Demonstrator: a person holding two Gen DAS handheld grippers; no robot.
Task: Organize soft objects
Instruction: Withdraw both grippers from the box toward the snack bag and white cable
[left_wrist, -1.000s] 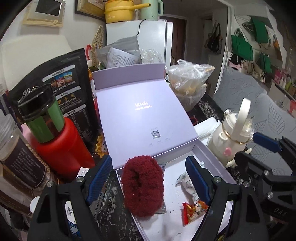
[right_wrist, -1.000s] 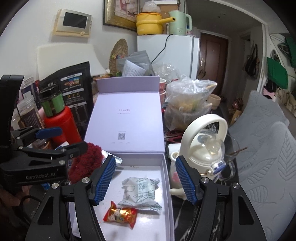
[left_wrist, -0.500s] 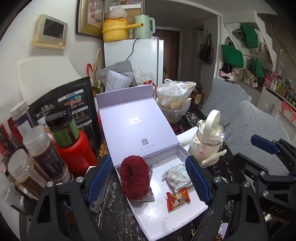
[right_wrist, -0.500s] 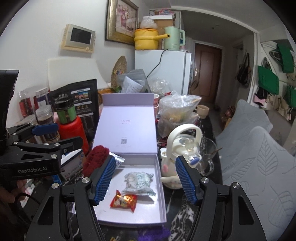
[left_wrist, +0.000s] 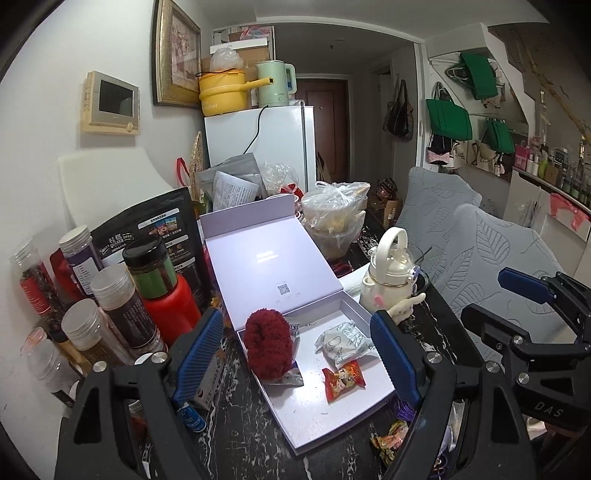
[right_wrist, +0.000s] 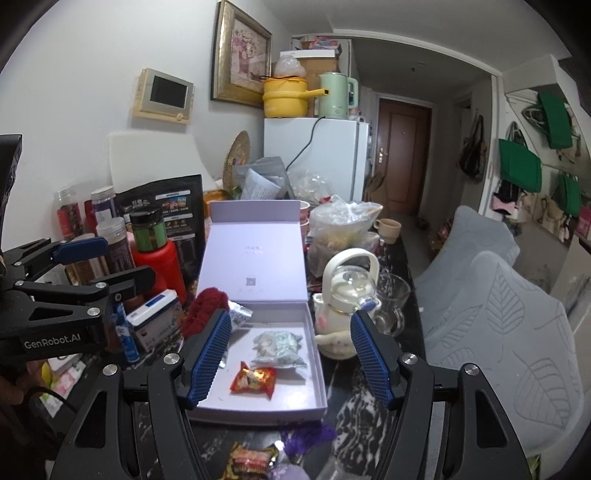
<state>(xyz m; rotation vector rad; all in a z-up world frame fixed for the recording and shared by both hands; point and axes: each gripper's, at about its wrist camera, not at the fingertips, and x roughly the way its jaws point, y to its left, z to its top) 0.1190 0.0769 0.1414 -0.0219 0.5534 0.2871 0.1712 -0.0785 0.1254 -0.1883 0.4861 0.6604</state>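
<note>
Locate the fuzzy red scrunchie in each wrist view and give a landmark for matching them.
Left wrist view: the fuzzy red scrunchie sits lower centre, at the left edge of the open lilac box.
Right wrist view: the scrunchie is left of centre, partly hidden behind a blue finger pad.
Shared landmark: the red snack packet on the box floor.

We read "GenRobot.AI" in white letters on the black body of the left gripper (right_wrist: 79, 280), seen from the right wrist camera. On the right gripper (left_wrist: 521, 295), seen from the left wrist camera, white letters spell "DAS". The black oat bag (left_wrist: 155, 236) carries "QUAKER" under Chinese characters too small for us to read. The yellow pot (left_wrist: 223, 92) on the fridge shows raised letters ending in "ker". The open lid of the lilac box (left_wrist: 269, 266) bears a QR code and a faint printed line we cannot make out.
</note>
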